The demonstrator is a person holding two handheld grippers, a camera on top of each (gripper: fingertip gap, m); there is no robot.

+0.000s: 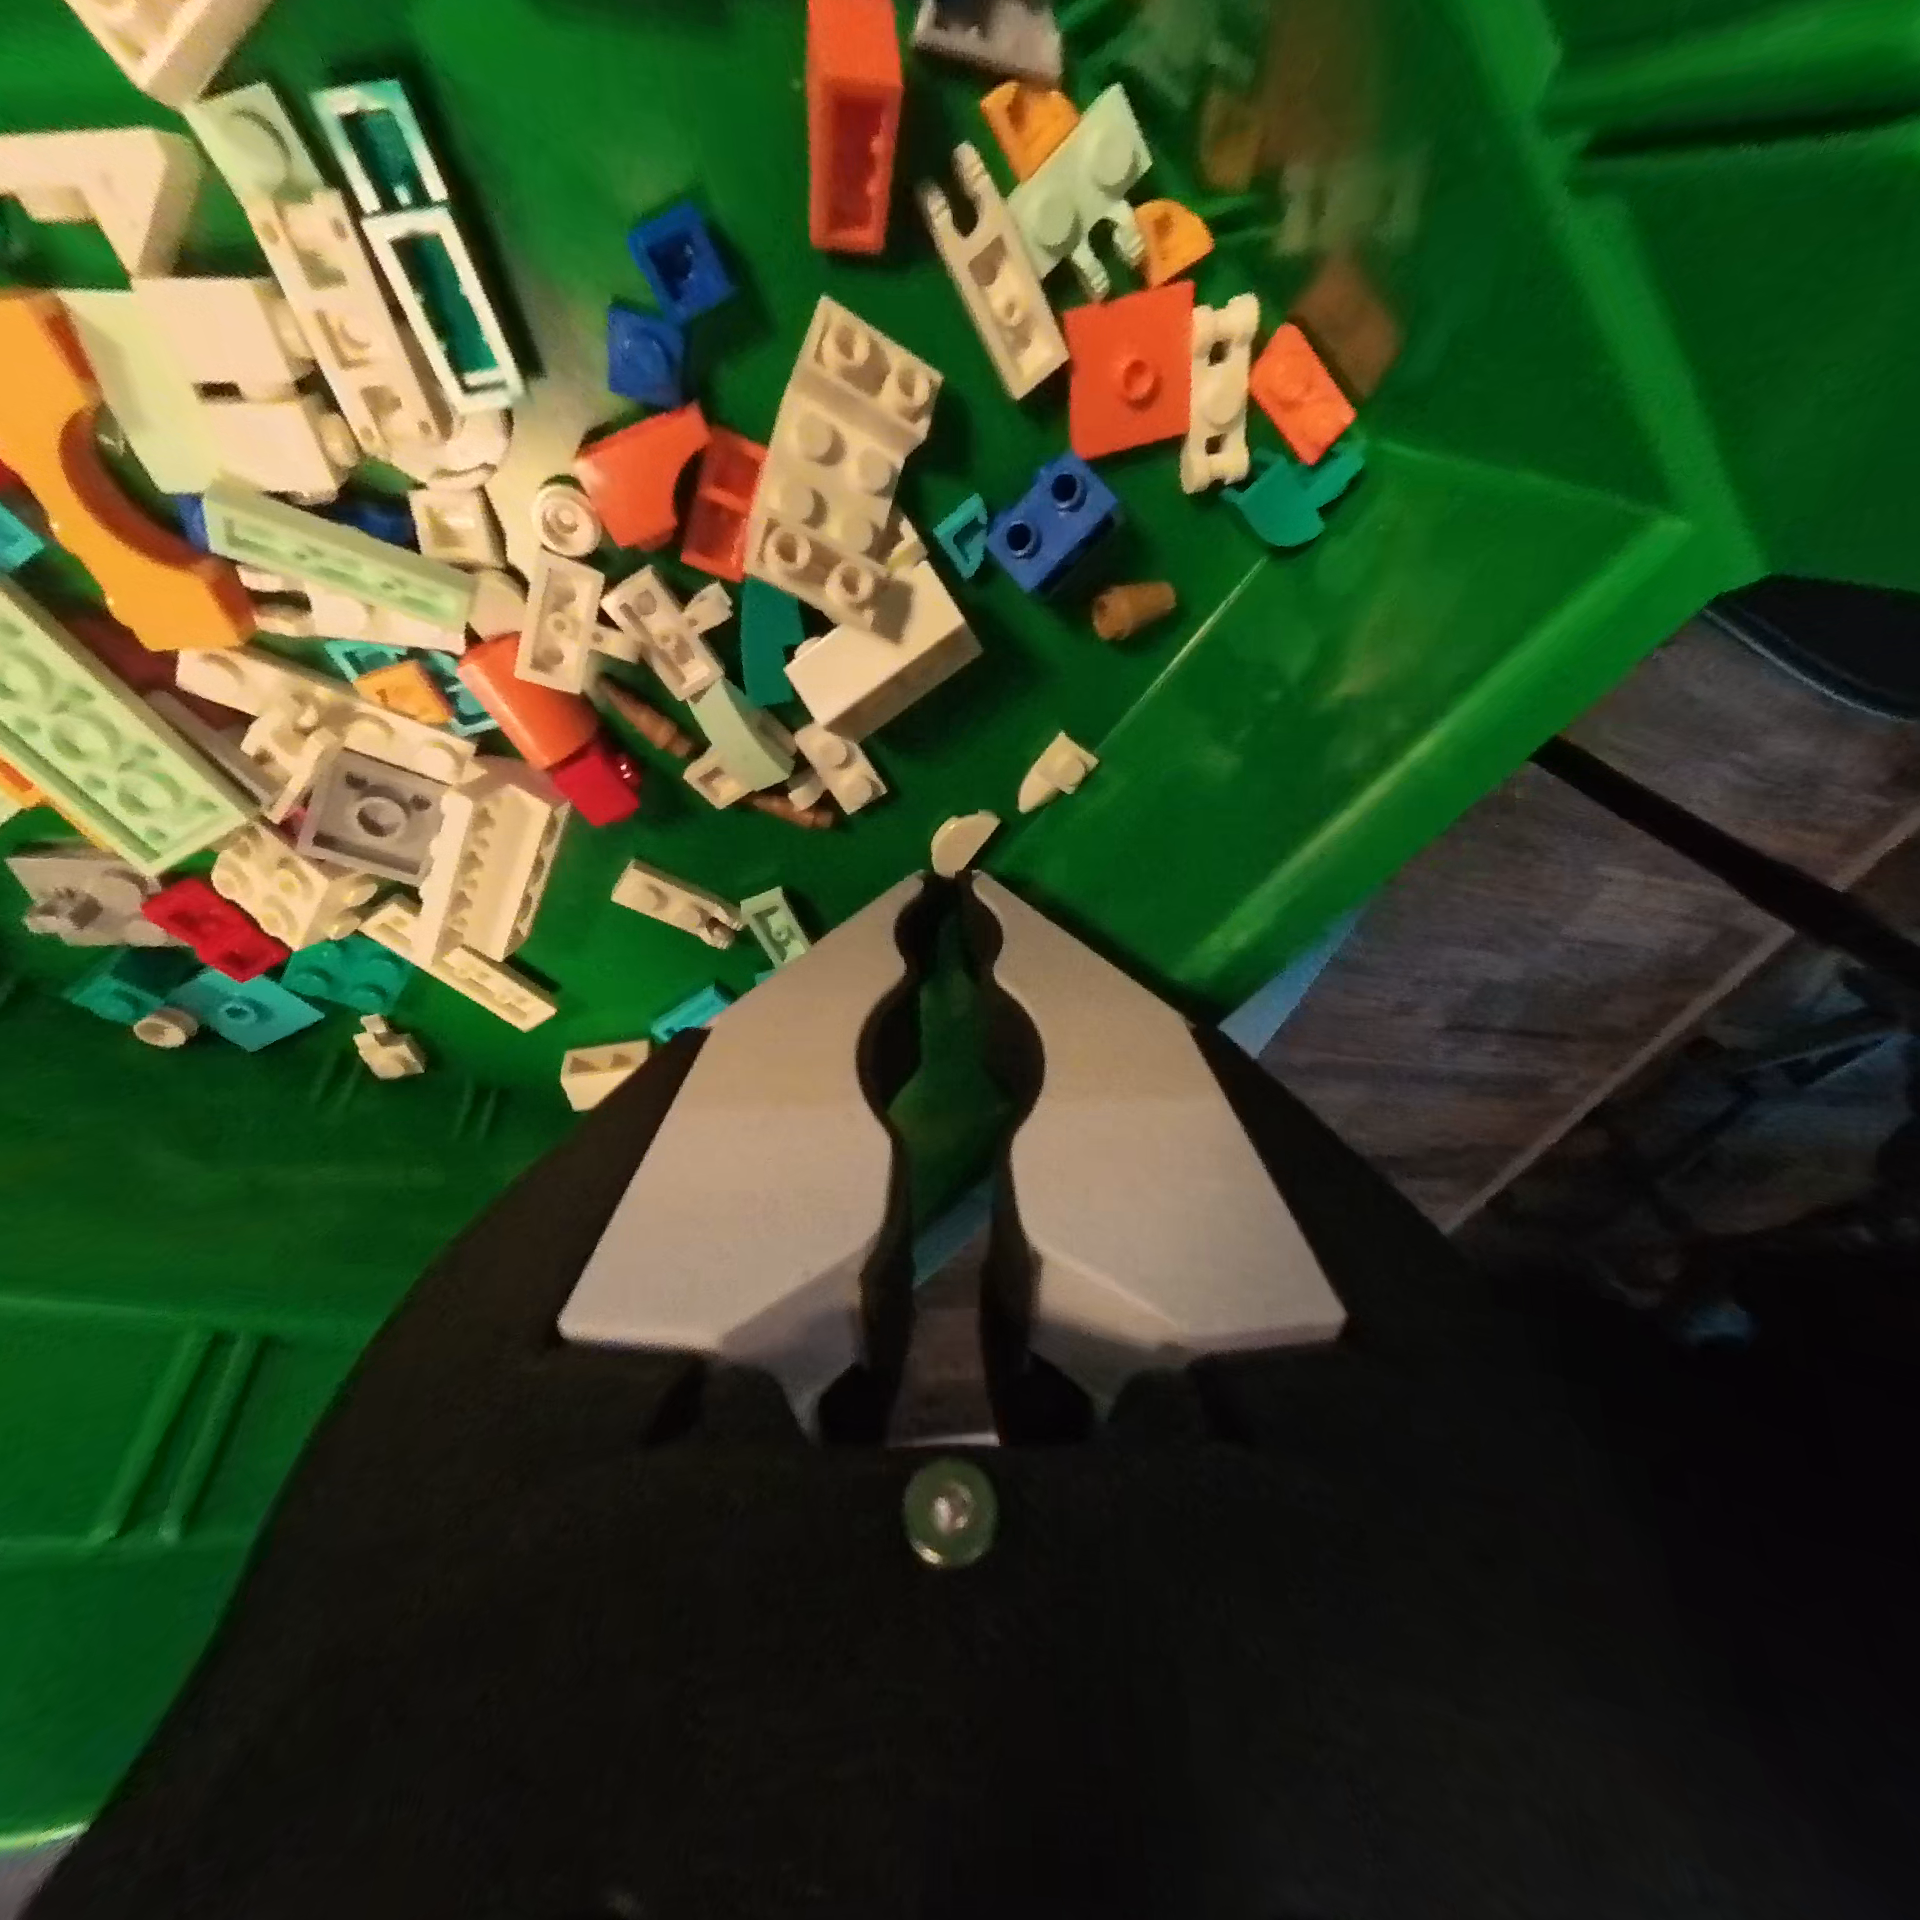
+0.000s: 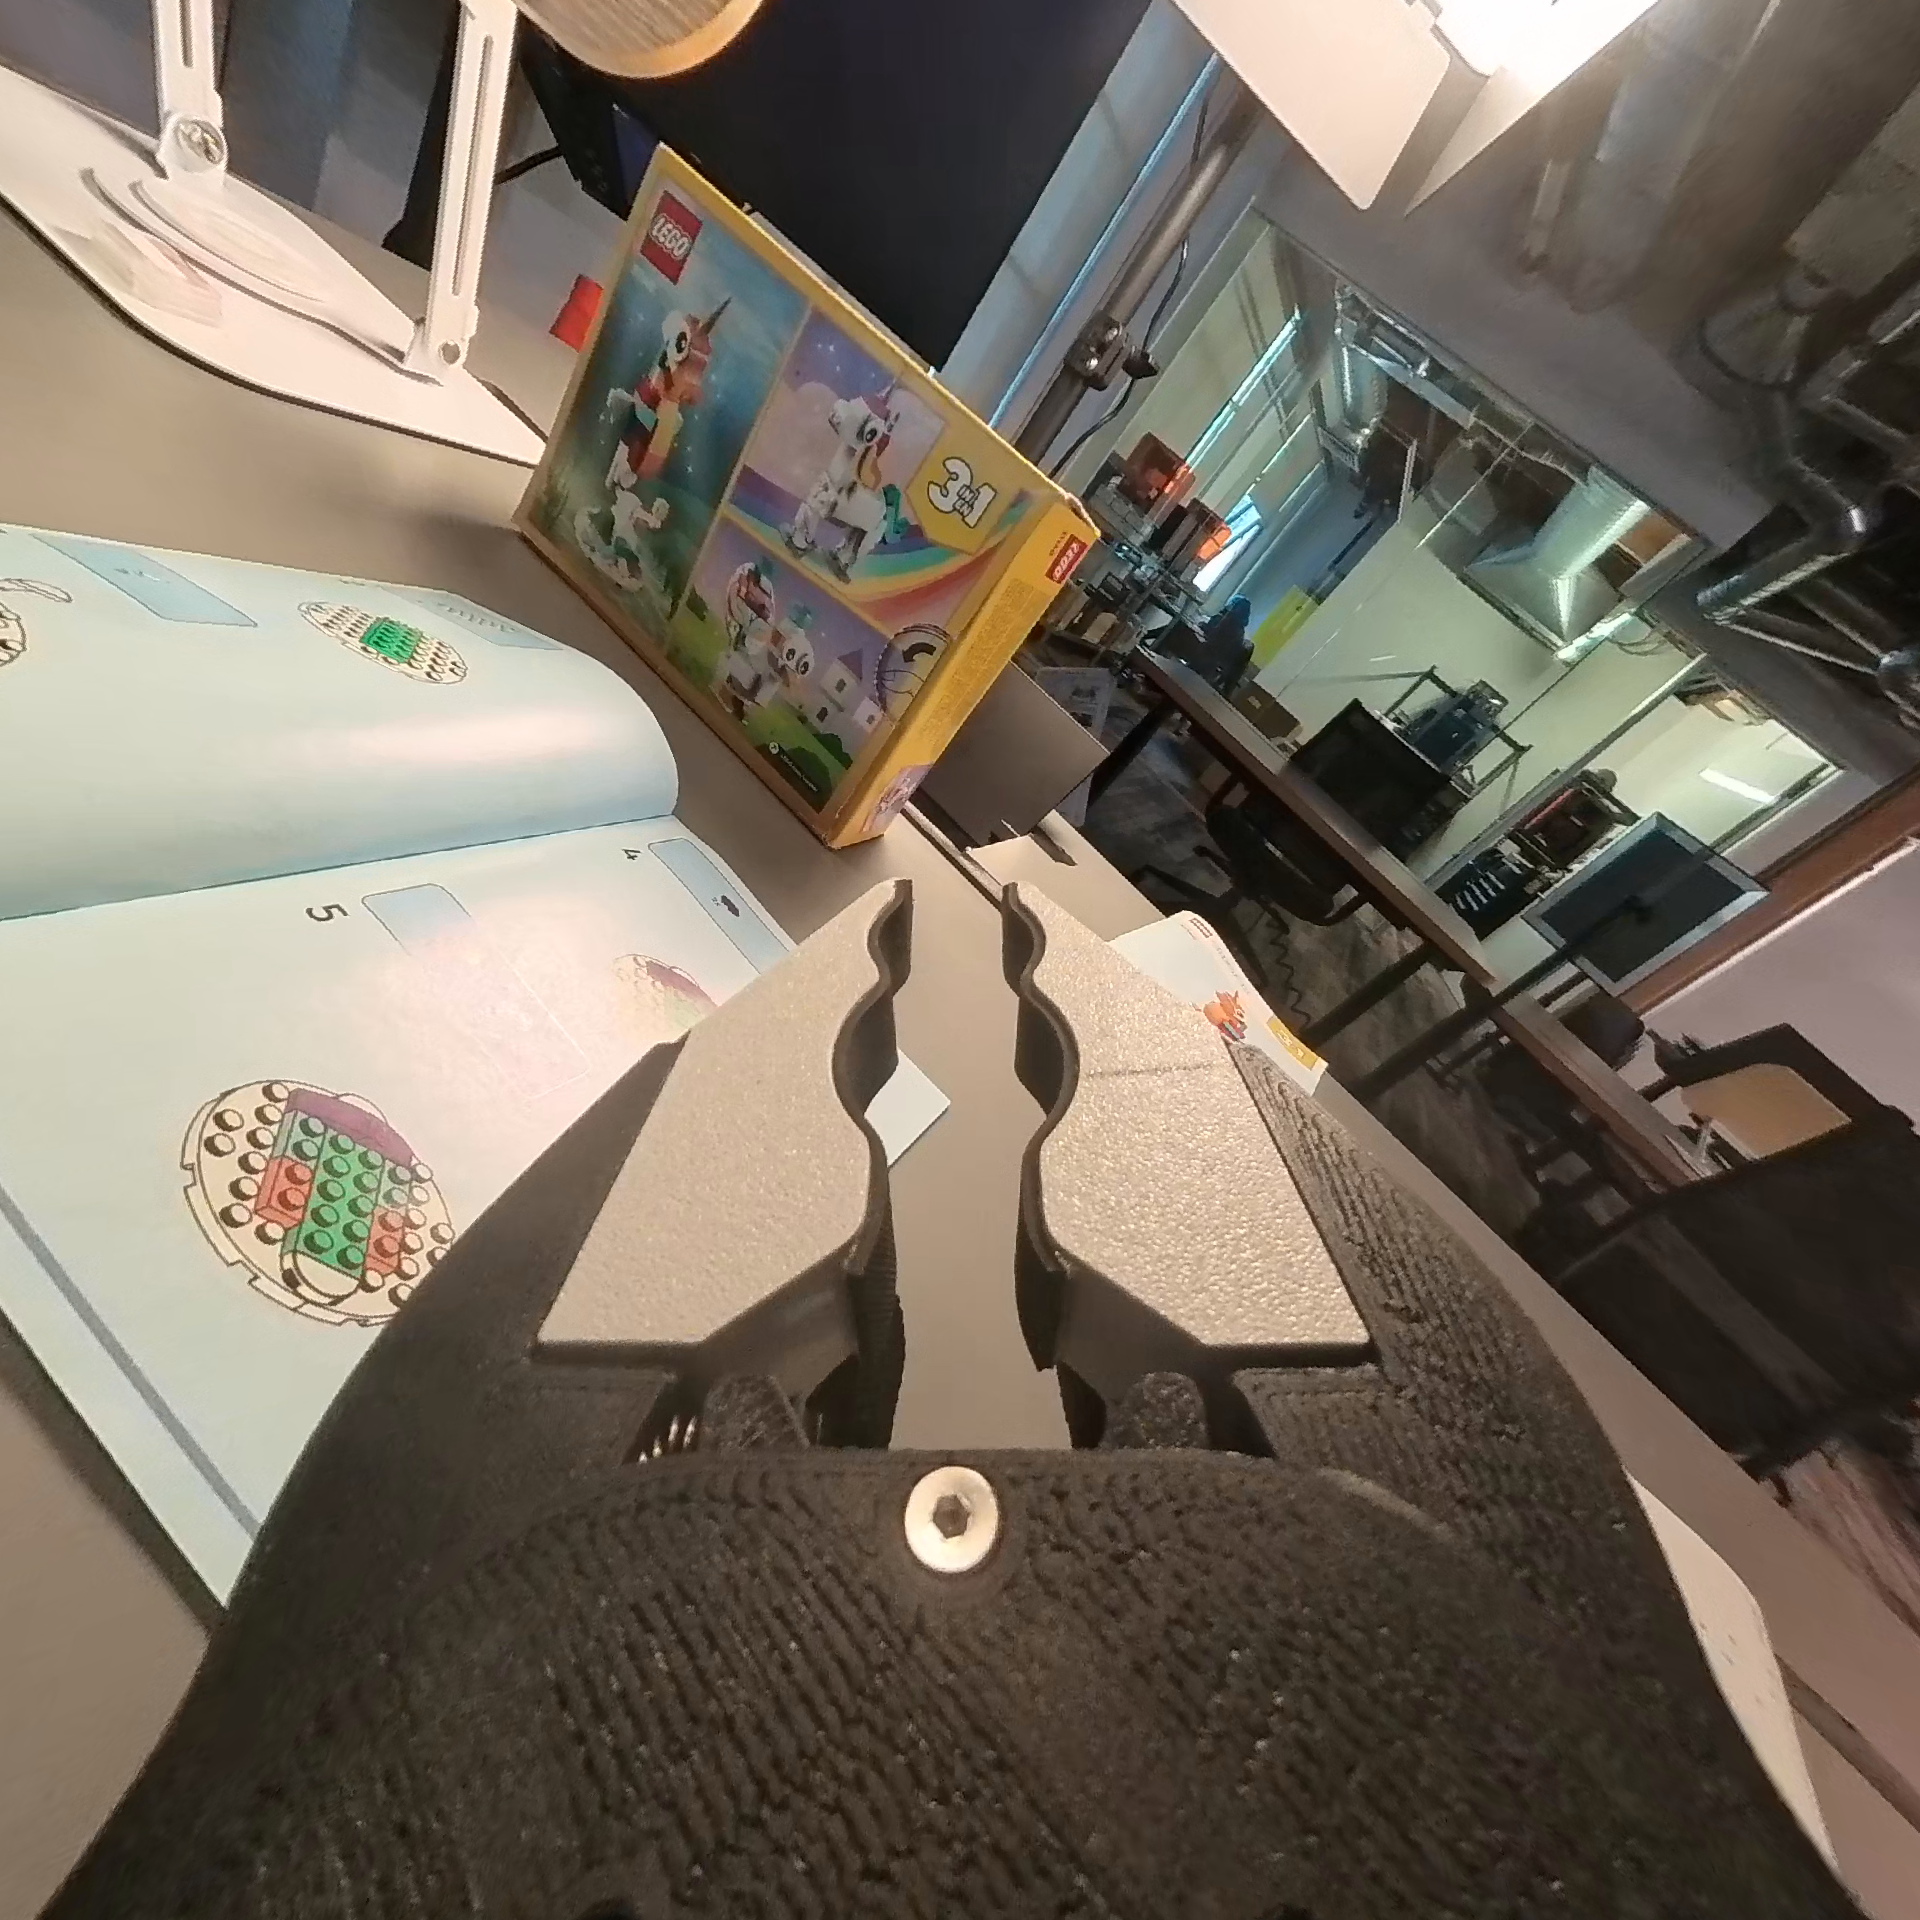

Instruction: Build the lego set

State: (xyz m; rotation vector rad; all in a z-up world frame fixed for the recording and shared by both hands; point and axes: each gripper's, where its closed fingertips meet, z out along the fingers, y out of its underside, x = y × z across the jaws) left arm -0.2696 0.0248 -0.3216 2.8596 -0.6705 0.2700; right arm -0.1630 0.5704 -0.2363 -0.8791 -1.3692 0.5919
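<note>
In the left wrist view, a green bin (image 1: 1299,748) holds many loose bricks in white, orange, blue, teal and red. My left gripper (image 1: 948,883) is inside the bin near its right wall. Its tips are pinched on a small white half-round piece (image 1: 963,837), which sticks out just past them. Another small white piece (image 1: 1055,771) lies close beyond it. In the right wrist view, my right gripper (image 2: 956,904) is open and empty, low over a grey table (image 2: 125,436). An open instruction booklet (image 2: 343,790) lies to its left.
The set's yellow box (image 2: 790,499) stands upright beyond the booklet. A white lamp stand (image 2: 447,208) is at the far left. A second leaflet (image 2: 1226,997) lies by the right finger. Dark wood floor (image 1: 1662,935) shows right of the bin. The gap from one gripper's tips to the other's is roughly 55 cm.
</note>
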